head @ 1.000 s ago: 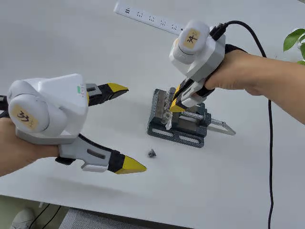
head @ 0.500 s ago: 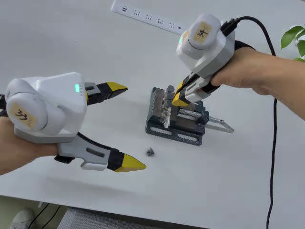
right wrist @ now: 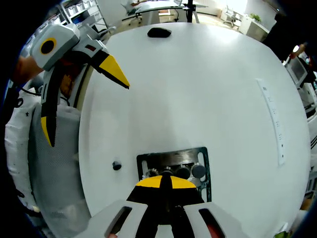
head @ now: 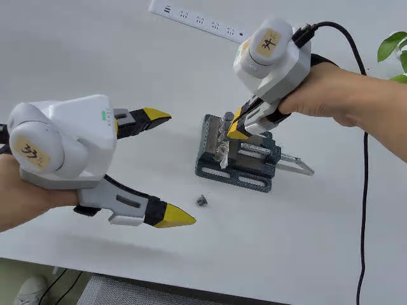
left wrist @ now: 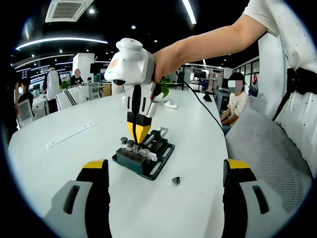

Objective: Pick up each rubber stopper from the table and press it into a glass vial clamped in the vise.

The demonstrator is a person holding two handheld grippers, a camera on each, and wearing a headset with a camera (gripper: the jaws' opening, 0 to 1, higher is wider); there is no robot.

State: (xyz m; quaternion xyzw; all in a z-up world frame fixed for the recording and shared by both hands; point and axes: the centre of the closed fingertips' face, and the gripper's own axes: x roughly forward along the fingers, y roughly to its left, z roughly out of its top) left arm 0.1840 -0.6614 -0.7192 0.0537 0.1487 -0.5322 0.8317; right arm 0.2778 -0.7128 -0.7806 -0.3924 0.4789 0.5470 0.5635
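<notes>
A dark vise stands mid-table and clamps a row of glass vials with grey stoppers in their mouths. My right gripper is shut, its yellow tips together just above the row, nothing visible between them. One loose grey rubber stopper lies on the table in front of the vise. My left gripper hovers open and empty to the left of the vise, a hand's width from the loose stopper. The vise lies straight ahead of it.
A white power strip lies at the far edge. A black cable runs down the right side from the right gripper. Green plant leaves show at the far right. The white table is bare on the left.
The right gripper has risen a little from the vials and stays shut over them. The left gripper has held its place, open.
</notes>
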